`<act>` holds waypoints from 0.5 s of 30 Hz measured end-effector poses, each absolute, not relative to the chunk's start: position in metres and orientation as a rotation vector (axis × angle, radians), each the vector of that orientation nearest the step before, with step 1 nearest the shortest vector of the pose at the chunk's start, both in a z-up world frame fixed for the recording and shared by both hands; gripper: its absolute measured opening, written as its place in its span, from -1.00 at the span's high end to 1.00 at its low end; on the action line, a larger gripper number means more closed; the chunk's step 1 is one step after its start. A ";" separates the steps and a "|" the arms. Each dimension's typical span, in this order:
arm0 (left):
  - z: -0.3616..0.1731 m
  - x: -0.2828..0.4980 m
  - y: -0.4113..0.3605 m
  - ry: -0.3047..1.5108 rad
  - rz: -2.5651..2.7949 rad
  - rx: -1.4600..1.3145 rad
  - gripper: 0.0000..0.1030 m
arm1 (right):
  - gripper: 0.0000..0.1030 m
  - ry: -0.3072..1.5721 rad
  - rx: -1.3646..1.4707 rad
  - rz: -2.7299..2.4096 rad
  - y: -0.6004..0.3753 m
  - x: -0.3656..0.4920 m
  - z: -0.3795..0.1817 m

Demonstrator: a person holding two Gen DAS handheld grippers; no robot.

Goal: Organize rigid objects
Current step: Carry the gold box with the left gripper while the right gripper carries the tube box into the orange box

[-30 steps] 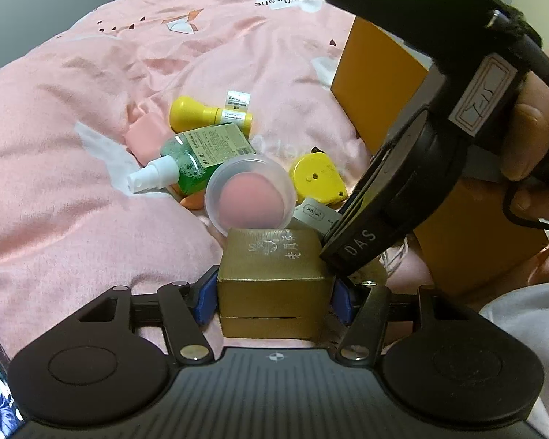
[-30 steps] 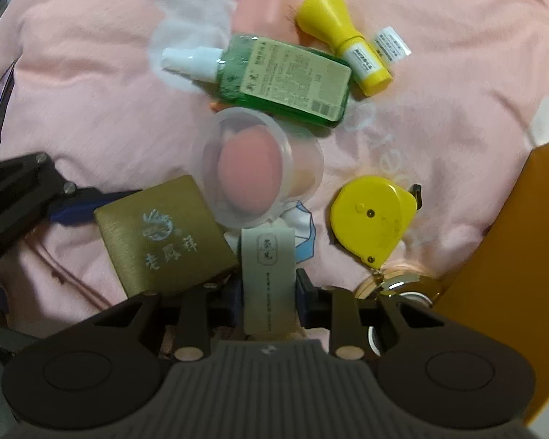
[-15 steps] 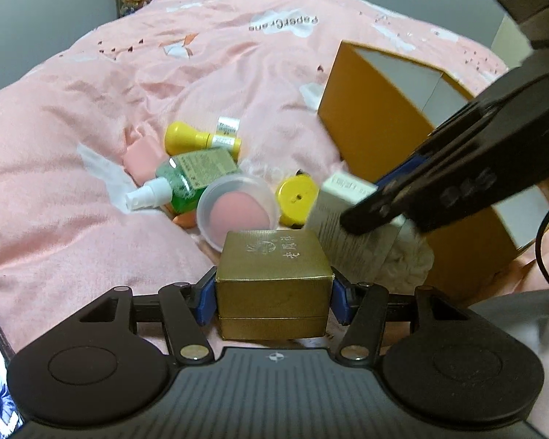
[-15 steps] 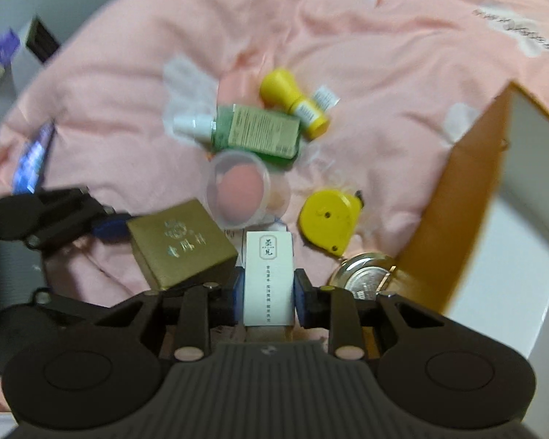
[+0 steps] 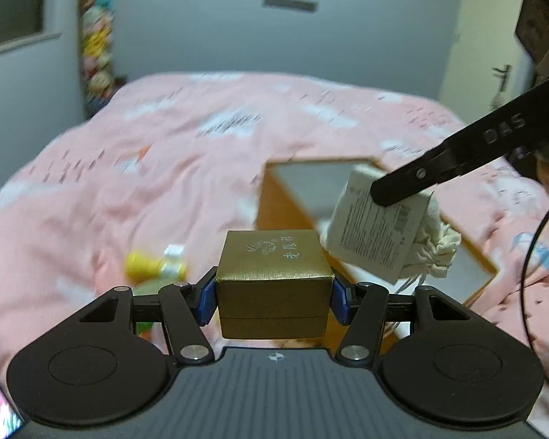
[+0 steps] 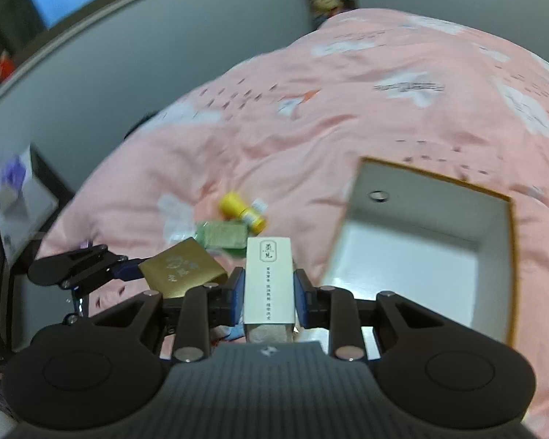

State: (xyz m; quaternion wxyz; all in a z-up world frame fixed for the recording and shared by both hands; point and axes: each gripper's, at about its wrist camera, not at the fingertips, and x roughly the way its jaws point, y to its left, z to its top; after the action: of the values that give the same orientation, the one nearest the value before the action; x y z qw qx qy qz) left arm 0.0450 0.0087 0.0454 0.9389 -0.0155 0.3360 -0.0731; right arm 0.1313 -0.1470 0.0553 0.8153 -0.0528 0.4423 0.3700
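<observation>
We are clamping a gold square cardboard gift box (image 5: pixel 272 281) by its side walls in the left gripper (image 5: pixel 272 301), keeping its lid level; the right gripper (image 6: pixel 269 292) is pinching a slim white upright carton (image 6: pixel 269 281) across its narrow faces, lifted clear of the pink quilt (image 6: pixel 311 128); both are hanging near the open orange storage box (image 6: pixel 508 274), likely their destination; a yellow bottle (image 6: pixel 239 210) is lying behind on the quilt.

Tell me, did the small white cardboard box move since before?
Yes. The small white cardboard box, held in the right claw, rose off the pink duvet toward the open orange box.
</observation>
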 end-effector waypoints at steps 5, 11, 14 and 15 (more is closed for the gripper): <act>0.062 0.060 -0.028 0.628 -0.271 0.037 -0.31 | 0.47 0.945 -0.092 0.638 -0.190 0.139 0.058; 0.049 0.106 -0.059 0.739 -0.445 0.114 -0.31 | 0.47 1.011 -0.081 0.494 -0.231 0.158 0.031; 0.038 0.131 -0.068 0.791 -0.516 0.182 -0.31 | 0.47 1.060 -0.065 0.453 -0.246 0.170 0.011; 0.034 0.136 -0.070 0.796 -0.527 0.207 -0.31 | 0.47 1.081 -0.059 0.448 -0.248 0.174 0.003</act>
State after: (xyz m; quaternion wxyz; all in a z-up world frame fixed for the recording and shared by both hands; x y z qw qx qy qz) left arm 0.1362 -0.0704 0.0338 0.8831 0.0996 0.3823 -0.2531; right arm 0.1735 -0.2481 0.0032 0.8333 -0.0278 0.5100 0.2116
